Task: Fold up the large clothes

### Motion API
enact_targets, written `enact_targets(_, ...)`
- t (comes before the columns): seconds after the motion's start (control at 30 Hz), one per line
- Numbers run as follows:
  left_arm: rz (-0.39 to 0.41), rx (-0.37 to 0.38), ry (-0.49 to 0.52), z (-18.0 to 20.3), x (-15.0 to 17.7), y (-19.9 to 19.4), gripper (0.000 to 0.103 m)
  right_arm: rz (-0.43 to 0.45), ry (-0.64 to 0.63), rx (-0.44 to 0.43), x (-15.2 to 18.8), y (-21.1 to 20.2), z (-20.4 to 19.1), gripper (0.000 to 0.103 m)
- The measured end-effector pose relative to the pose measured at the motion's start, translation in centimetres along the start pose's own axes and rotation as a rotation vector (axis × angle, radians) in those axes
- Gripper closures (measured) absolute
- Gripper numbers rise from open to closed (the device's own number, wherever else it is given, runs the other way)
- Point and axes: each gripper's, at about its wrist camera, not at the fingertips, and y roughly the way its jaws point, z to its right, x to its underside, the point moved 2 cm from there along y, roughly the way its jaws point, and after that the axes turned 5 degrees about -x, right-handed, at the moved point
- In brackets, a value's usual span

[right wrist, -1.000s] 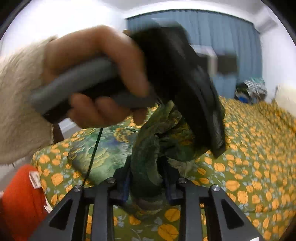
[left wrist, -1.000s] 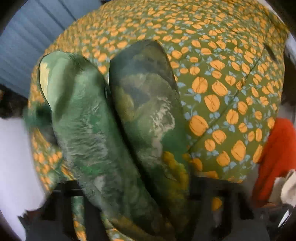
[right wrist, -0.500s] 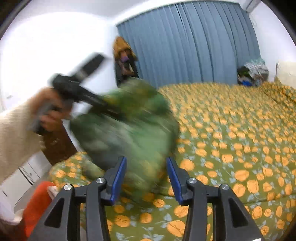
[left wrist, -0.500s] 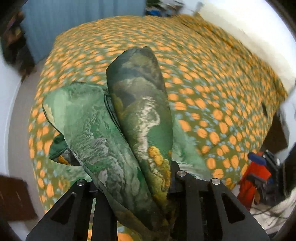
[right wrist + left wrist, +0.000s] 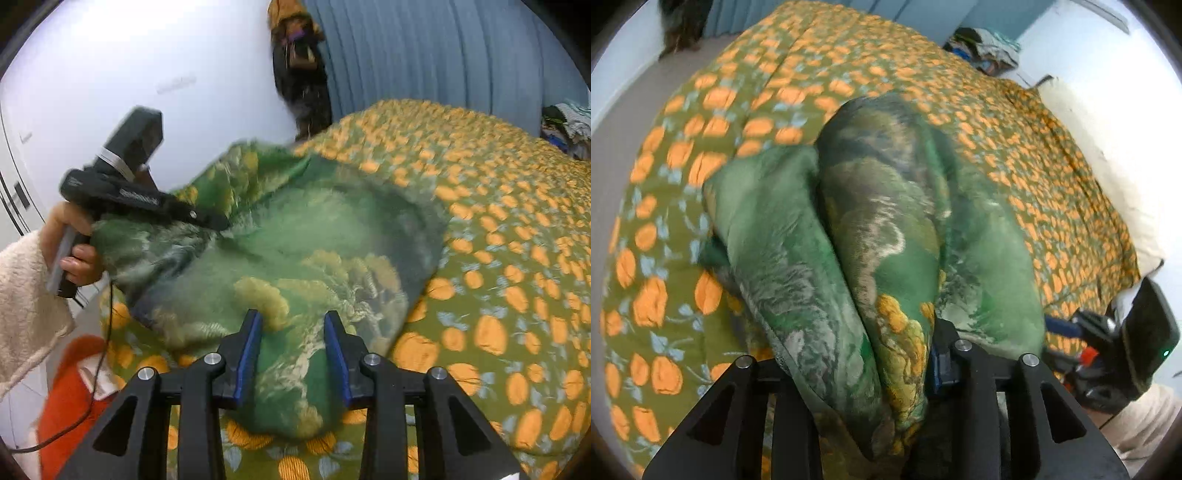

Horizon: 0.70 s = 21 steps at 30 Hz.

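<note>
A green garment with a yellow and white print [image 5: 886, 229] is bunched up between the fingers of my left gripper [image 5: 857, 354] and hides most of them. Those jaws are opening, but the cloth still fills the gap and bears against the blue pad [image 5: 938, 365]. The garment [image 5: 314, 240] spreads over the near corner of the bed, blurred by motion. My right gripper [image 5: 293, 343] hangs over its near edge. Its jaws are closing with cloth between the blue pads, not visibly pinched. A hand in a cream fleece sleeve [image 5: 74, 258] carries the left gripper [image 5: 207, 221] at the garment's far left.
The bed has an olive bedspread with orange flowers [image 5: 498, 221]. A cream pillow [image 5: 1089, 166] lies along its far side. A red-orange thing [image 5: 74, 387] sits on the floor by the corner. A blue curtain [image 5: 443, 55], hanging dark clothes [image 5: 299, 74] and a clothes pile [image 5: 569, 125] stand behind.
The right gripper let go of the bunched cloth and now straddles the garment's near edge. The left gripper swung away with its end, and the garment has come down spread over the bed corner.
</note>
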Motion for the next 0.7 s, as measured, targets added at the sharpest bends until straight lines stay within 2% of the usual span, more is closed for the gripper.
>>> enact_targets(0.07,-0.018,0.032,-0.049,-1.6,0.6,1.7,0.063,-0.065,0.003,0.013,0.7,2.5,0.2,0.067)
enact_targets(0.17,-0.003,0.086,-0.086,-2.7,1.3,2.7,0.063,-0.087,0.001,0.042,1.8,4.4,0.5,0.068)
enact_targets(0.33,0.018,0.132,-0.122,-3.6,1.6,3.4,0.061,-0.09,0.042,0.047,2.2,5.4,1.2,0.068)
enact_targets(0.43,0.018,0.128,-0.117,-3.2,1.3,2.5,0.056,-0.123,0.023,0.062,1.6,4.7,0.3,0.068)
enact_targets(0.53,0.04,0.119,-0.102,-2.8,1.0,0.1,0.043,-0.133,0.043,0.024,-1.1,2.9,0.0,0.065)
enact_targets(0.6,0.06,0.131,-0.095,-2.7,0.7,-1.4,0.042,-0.081,0.094,-0.033,-4.4,1.3,0.4,0.065)
enact_targets(0.7,0.069,0.118,-0.089,-2.7,0.8,-2.7,0.04,-0.052,0.095,-0.063,-8.6,1.9,0.2,0.065)
